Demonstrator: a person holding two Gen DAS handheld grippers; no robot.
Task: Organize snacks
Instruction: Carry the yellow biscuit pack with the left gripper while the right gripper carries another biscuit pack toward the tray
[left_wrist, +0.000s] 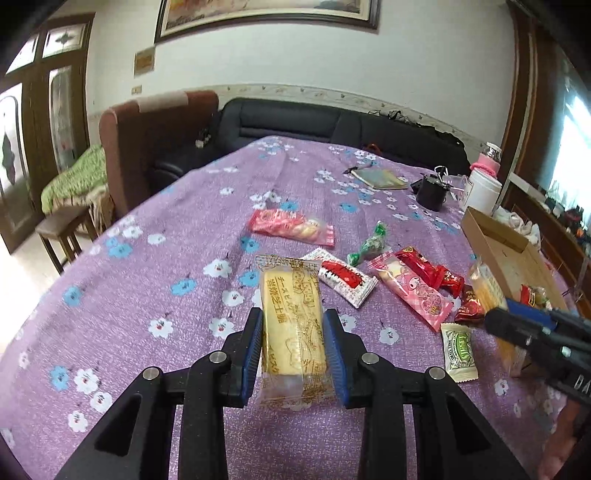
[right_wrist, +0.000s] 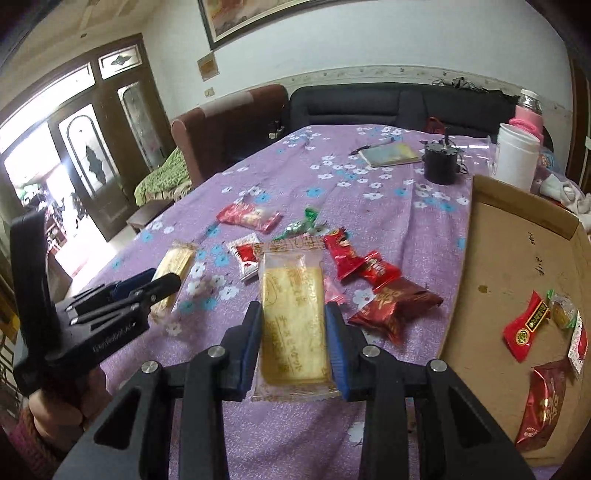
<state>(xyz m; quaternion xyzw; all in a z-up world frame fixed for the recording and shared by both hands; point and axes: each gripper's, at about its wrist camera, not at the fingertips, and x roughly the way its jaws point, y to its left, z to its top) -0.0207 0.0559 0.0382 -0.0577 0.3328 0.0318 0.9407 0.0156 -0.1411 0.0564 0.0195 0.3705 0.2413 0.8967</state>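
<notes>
My left gripper is shut on a yellow biscuit packet, held lengthwise between the blue pads above the purple floral tablecloth. My right gripper is shut on a second yellow biscuit packet, just left of the cardboard tray. Each gripper also shows in the other's view: the right gripper at the right edge, the left gripper at the left. Loose snacks lie between them: a pink-red packet, a green candy, a red-and-white packet, a pink packet and red packets.
Several red wrapped snacks lie in the cardboard tray. Behind it stand a white container and a black cup, with a notebook beside them. A dark sofa and a brown armchair stand beyond the table.
</notes>
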